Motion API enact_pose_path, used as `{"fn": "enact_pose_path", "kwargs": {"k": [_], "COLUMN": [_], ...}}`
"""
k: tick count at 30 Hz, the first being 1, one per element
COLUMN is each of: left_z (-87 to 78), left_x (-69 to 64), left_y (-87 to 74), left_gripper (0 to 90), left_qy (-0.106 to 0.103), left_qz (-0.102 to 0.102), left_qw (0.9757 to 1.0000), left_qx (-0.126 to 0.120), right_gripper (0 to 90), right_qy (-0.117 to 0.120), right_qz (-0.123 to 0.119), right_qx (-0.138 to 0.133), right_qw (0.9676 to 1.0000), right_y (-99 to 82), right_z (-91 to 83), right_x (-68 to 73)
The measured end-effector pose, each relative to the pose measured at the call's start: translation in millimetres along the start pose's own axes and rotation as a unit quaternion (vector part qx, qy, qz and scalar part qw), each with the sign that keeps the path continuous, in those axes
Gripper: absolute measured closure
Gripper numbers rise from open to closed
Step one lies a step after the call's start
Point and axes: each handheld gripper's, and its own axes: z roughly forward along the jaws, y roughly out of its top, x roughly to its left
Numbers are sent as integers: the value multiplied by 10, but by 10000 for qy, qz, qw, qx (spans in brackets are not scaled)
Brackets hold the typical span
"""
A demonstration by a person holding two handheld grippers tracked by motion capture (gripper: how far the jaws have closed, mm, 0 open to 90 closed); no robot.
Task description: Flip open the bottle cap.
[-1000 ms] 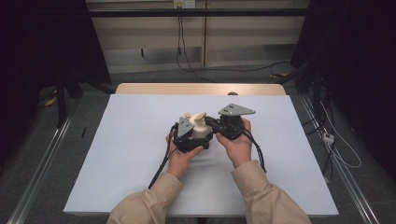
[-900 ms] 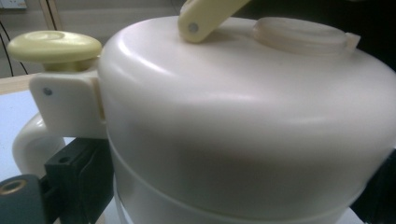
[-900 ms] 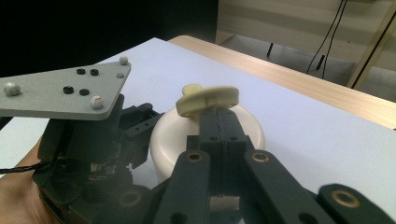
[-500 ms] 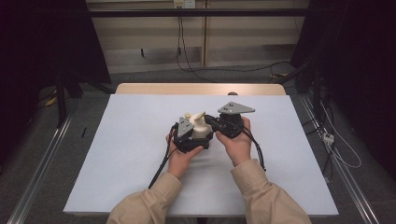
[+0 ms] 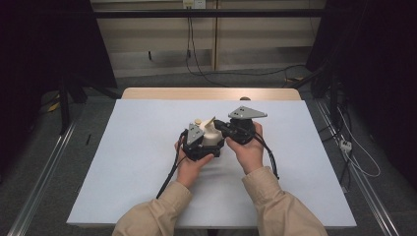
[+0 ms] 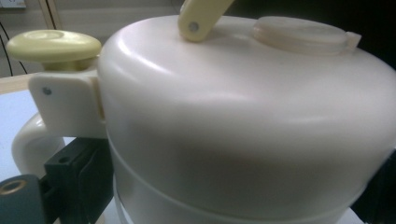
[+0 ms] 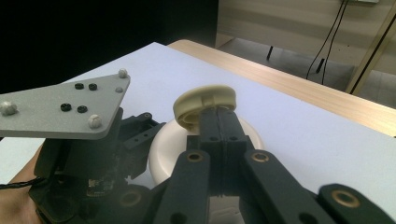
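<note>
The cream plastic jug (image 5: 210,135), mid-desk (image 5: 123,162), looks light, rigid and smooth, so its body suits a side clamp, as the left hand-held gripper (image 5: 199,145) seems to give, while the right hand-held gripper (image 7: 212,126) has jaws pressed together on the round cap (image 7: 205,105)

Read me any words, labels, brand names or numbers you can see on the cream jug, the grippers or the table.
None can be read.
The cream jug has a plain body and lid.
The grey plate on the left gripper carries screws and holes, no lettering.
The right gripper shows bare black jaws.
The white table is unmarked.
</note>
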Motion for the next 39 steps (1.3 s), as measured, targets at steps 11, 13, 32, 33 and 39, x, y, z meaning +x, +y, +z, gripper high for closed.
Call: {"fn": "enact_pose_path", "kwargs": {"k": [11,13,32,33,39], "left_z": [0,0,1,1,2], "left_x": [0,0,0,0,0], "left_y": [-1,-1,-3,-3,-3], "left_gripper": [53,53,53,53,53], "left_qy": [-5,-3,0,-1,2], "left_qz": [-4,-6,-3,-5,-4], "left_qw": [10000,10000,10000,10000,10000], "left_qx": [4,4,7,9,6], "right_gripper": [900,900,900,900,900], "right_qy": [31,34,46,43,23], "right_qz": [-7,-5,-16,-14,-17], "right_qx": [-7,-13,-54,-51,-56], "right_qw": [10000,10000,10000,10000,10000], "right_y": [18,23,44,45,61], "right_z": [25,29,62,64,71], "right_x": [6,10,18,19,19]}}
